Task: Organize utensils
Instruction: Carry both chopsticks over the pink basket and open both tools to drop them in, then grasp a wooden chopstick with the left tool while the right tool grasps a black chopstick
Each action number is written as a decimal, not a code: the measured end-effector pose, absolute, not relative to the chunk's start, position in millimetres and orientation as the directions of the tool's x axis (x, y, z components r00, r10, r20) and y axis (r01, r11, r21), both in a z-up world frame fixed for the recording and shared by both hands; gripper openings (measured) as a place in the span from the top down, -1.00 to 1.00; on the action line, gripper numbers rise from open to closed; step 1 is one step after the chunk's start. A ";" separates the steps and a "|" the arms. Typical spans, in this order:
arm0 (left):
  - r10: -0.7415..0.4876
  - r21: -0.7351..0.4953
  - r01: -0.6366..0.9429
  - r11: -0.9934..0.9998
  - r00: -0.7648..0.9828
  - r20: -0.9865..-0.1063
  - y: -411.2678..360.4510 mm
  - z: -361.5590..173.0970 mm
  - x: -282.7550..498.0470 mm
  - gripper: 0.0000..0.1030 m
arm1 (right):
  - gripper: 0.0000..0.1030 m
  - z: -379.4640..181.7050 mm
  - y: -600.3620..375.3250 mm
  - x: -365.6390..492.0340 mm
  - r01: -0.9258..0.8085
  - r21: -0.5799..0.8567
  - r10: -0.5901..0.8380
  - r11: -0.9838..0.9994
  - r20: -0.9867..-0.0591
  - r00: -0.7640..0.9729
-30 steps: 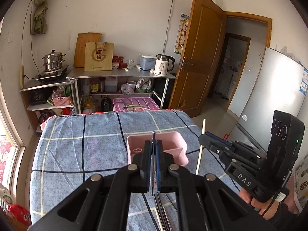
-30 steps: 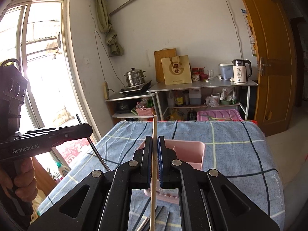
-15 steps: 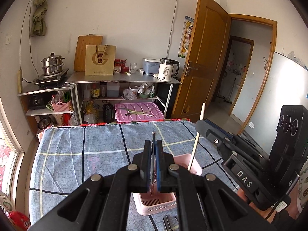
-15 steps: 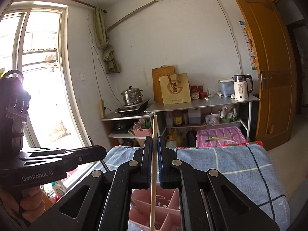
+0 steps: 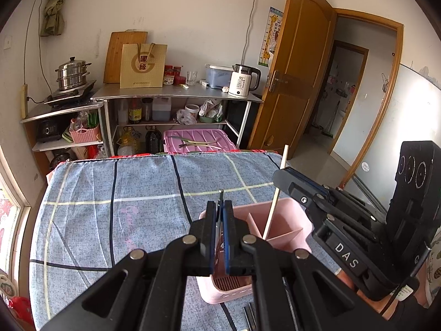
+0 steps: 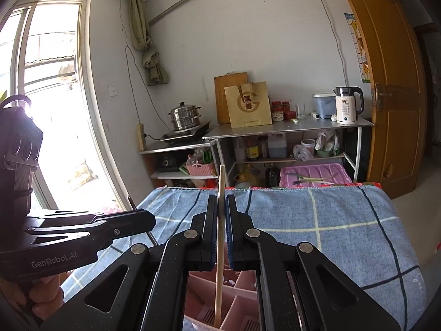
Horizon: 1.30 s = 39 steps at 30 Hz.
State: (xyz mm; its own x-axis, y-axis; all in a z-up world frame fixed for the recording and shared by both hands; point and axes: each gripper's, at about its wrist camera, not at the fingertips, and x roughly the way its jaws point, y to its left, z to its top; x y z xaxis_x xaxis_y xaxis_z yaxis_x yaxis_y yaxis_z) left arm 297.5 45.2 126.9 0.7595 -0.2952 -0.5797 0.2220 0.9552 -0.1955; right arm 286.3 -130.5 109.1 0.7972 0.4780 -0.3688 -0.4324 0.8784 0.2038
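Note:
A pink divided utensil holder [image 5: 278, 220] stands on the blue checked tablecloth [image 5: 137, 207]; it also shows below my right gripper [image 6: 242, 300]. My left gripper [image 5: 220, 207] is shut on a thin dark metal chopstick [image 5: 220, 193], held upright over the holder's left side. My right gripper [image 6: 221, 204] is shut on a pale wooden chopstick [image 6: 220, 248], upright, its lower end down in a holder compartment. The wooden chopstick also shows in the left wrist view [image 5: 275, 193].
More metal utensils [image 5: 249, 317] lie on the cloth just in front of the holder. Beyond the table's far edge stand metal shelves [image 5: 176, 96] with a kettle [image 5: 244, 81] and a steamer pot [image 5: 72, 73]. An open door [image 5: 300, 69] is at right.
Both grippers tilted up and moved over the pink holder, each still holding its chopstick. The wooden chopstick's lower end has gone down into the holder.

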 end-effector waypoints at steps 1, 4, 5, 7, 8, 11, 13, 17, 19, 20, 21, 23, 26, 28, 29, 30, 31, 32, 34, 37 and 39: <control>-0.296 -0.196 0.222 0.955 0.757 -0.583 44.5 125.5 297.1 0.90 | 0.89 107.5 -130.9 286.2 -0.430 0.205 0.476 0.879 -0.375 0.795; -0.295 -0.192 0.224 0.955 0.757 -0.584 42.9 123.0 293.3 0.86 | 0.89 102.8 -132.0 285.0 -0.430 0.204 0.476 0.880 -0.399 0.784; -0.292 -0.188 0.223 0.956 0.759 -0.582 43.0 123.4 291.6 0.76 | 0.89 102.4 -132.6 283.7 -0.429 0.202 0.474 0.881 -0.406 0.782; -0.291 -0.189 0.222 0.957 0.764 -0.576 43.0 125.0 287.4 0.51 | 0.79 102.0 -133.1 280.2 -0.429 0.196 0.471 0.882 -0.413 0.780; -0.291 -0.190 0.221 0.957 0.768 -0.570 43.6 126.4 284.7 0.41 | 0.71 103.4 -134.7 276.9 -0.430 0.194 0.471 0.882 -0.411 0.780; -0.279 -0.180 0.214 0.960 0.787 -0.551 45.0 132.5 273.1 0.40 | 0.70 108.4 -140.7 266.4 -0.430 0.189 0.469 0.883 -0.402 0.787; -0.269 -0.170 0.209 0.963 0.802 -0.534 45.9 136.7 261.0 0.39 | 0.70 112.2 -146.7 257.2 -0.429 0.194 0.471 0.882 -0.393 0.790; -0.246 -0.145 0.200 0.969 0.825 -0.509 45.2 138.6 230.1 0.39 | 0.70 114.4 -160.2 230.8 -0.430 0.195 0.472 0.881 -0.389 0.791; -0.248 -0.143 0.204 0.968 0.832 -0.496 44.3 136.3 212.1 0.39 | 0.70 112.0 -166.3 212.6 -0.432 0.188 0.471 0.882 -0.384 0.794; -0.252 -0.144 0.208 0.967 0.833 -0.492 44.1 133.9 203.8 0.39 | 0.70 110.9 -169.0 205.0 -0.430 0.183 0.467 0.884 -0.384 0.797; -0.253 -0.145 0.208 0.967 0.832 -0.493 43.4 130.5 195.2 0.39 | 0.70 108.8 -171.3 197.9 -0.432 0.179 0.467 0.884 -0.385 0.796; -0.255 -0.145 0.210 0.967 0.830 -0.497 40.6 120.5 179.1 0.39 | 0.70 104.0 -175.8 184.3 -0.439 0.172 0.470 0.882 -0.397 0.788; -0.257 -0.139 0.217 0.966 0.812 -0.523 33.4 99.3 159.5 0.39 | 0.70 92.0 -181.2 165.5 -0.431 0.168 0.459 0.887 -0.431 0.777; -0.268 -0.148 0.223 0.964 0.793 -0.548 29.6 83.6 150.2 0.39 | 0.70 80.7 -185.8 156.8 -0.429 0.182 0.462 0.885 -0.462 0.757; -0.271 -0.152 0.224 0.963 0.779 -0.565 25.9 74.4 146.5 0.39 | 0.70 74.0 -188.1 153.2 -0.434 0.200 0.474 0.878 -0.475 0.741; -0.274 -0.153 0.227 0.962 0.767 -0.580 23.6 65.5 142.8 0.39 | 0.70 68.2 -191.7 150.7 -0.434 0.212 0.479 0.876 -0.489 0.729; -0.278 -0.156 0.231 0.960 0.753 -0.596 21.3 57.3 140.9 0.39 | 0.70 61.3 -192.4 147.8 -0.430 0.215 0.476 0.877 -0.506 0.719; -0.284 -0.163 0.233 0.959 0.739 -0.611 19.1 49.5 139.4 0.39 | 0.70 54.6 -192.5 145.3 -0.429 0.213 0.474 0.878 -0.521 0.710; -0.293 -0.180 0.232 0.956 0.712 -0.638 15.8 34.5 138.0 0.39 | 0.70 41.2 -194.5 139.9 -0.426 0.221 0.473 0.877 -0.545 0.692; -0.300 -0.194 0.230 0.954 0.674 -0.676 10.0 11.2 136.6 0.39 | 0.70 22.6 -194.4 136.2 -0.426 0.235 0.477 0.874 -0.584 0.656; -0.301 -0.201 0.226 0.953 0.648 -0.699 5.9 -3.2 136.6 0.39 | 0.70 11.5 -192.7 137.5 -0.423 0.234 0.471 0.875 -0.612 0.635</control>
